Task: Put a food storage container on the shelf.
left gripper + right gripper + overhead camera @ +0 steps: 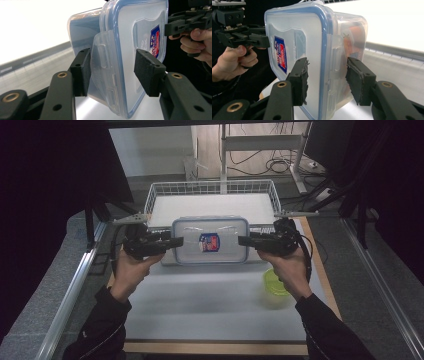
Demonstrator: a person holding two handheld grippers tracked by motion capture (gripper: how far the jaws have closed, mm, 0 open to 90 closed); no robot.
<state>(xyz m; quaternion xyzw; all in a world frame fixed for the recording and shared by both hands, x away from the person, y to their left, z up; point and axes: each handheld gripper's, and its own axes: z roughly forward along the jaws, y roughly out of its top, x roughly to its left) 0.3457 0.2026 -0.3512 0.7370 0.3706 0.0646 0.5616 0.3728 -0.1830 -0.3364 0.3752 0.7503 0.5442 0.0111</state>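
Observation:
A clear plastic container (210, 240) with a blue-rimmed lid and a red-and-blue label hangs in the air over the table, held level between both grippers. My left gripper (179, 241) clamps its left end, one pad on the lid and one under the base (112, 72). My right gripper (242, 240) clamps the right end the same way (327, 80). The side clip of the container (130, 37) sits between the left pads. Something orange shows through the wall of the container (307, 32).
A white wire basket (212, 190) with a white liner stands just behind the container. A small green bowl (275, 282) sits on the white mat (210, 310) below my right hand. Metal rails run along both table sides.

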